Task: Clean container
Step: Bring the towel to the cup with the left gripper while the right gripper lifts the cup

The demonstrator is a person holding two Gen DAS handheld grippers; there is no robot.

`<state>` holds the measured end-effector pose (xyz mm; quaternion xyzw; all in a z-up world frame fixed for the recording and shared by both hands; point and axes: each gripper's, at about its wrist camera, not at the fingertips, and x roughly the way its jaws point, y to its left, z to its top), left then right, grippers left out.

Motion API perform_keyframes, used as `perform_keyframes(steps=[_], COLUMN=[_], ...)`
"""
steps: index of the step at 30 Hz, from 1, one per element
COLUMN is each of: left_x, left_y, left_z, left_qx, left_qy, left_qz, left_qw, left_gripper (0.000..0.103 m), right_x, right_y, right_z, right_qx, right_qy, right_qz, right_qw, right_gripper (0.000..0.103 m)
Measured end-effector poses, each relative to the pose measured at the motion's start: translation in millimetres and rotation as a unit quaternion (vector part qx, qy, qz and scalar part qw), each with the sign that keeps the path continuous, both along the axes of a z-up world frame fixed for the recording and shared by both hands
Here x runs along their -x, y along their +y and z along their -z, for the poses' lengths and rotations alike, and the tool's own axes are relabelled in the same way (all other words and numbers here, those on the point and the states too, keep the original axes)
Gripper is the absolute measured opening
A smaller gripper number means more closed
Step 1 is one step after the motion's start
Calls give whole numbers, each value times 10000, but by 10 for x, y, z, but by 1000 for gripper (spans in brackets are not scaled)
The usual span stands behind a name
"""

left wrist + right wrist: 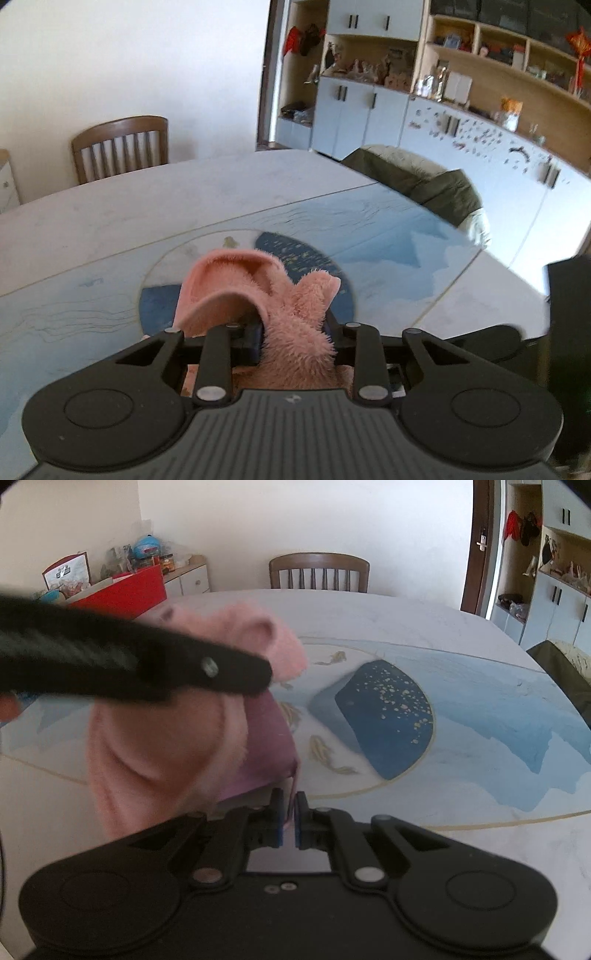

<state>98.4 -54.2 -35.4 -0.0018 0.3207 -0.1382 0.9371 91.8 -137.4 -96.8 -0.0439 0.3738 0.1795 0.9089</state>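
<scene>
A fluffy pink cloth (295, 314) bulges out from between the fingers of my left gripper (293, 343), which is shut on it above the table (129, 214). In the right wrist view the same pink cloth (159, 746) hangs blurred over a mauve container (269, 734), with the left gripper (264, 677) crossing in from the left as a dark bar. My right gripper (290, 814) is shut on the thin rim of the container at its near corner. The cloth hides the inside of the container.
The table (480, 716) has a pale marble top with a blue painted pattern. A wooden chair (319, 572) stands at its far side. A low sideboard (184, 579) with clutter is at the back left, an olive-covered seat (417, 177) and wall cabinets (480, 147) to the right.
</scene>
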Motion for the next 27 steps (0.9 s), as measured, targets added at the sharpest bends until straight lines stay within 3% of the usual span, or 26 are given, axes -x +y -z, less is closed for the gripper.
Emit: perform_keyframes(steps=[3,7,13,17,19,22,23,24,27], left_x=[12,61,68,119,167,292,338,400,559], left_y=[116,375,733,775,726,647,633,634,609], left_z=[86,151,246,124,124,168,178,188,216], left_qx=[-32,224,412,521,348,-29,-148,-231,-444], left_qy=[12,52,368,260,263,140,105,17,-184], left_qz=[-149,-315,-686,-420,-71,353,448,525,799], left_qw=[9999,9992,9961,9974,9990,9993,9988,9984,9956], left_gripper=[28,28,28,29,32,53,68,75,79], right_x=[9,16,19,24,27,27,23,16,16], right_y=[-1,-21,-26,-19,-20,-25,-27,-30,-29], right_z=[3,12,11,13,13,19,23,31,41], right_qx=[6,-48,-84,-68,-62,-45,-39,-44,-36], right_qy=[0,5,13,25,26,26,33,42,64], right_qz=[-3,-11,-3,-22,-43,-48,-51,-53,-55], right_qw=[10000,10000,10000,10000,10000,10000,10000,10000,10000], right_gripper=[5,5,5,5,5,5,5,5,5])
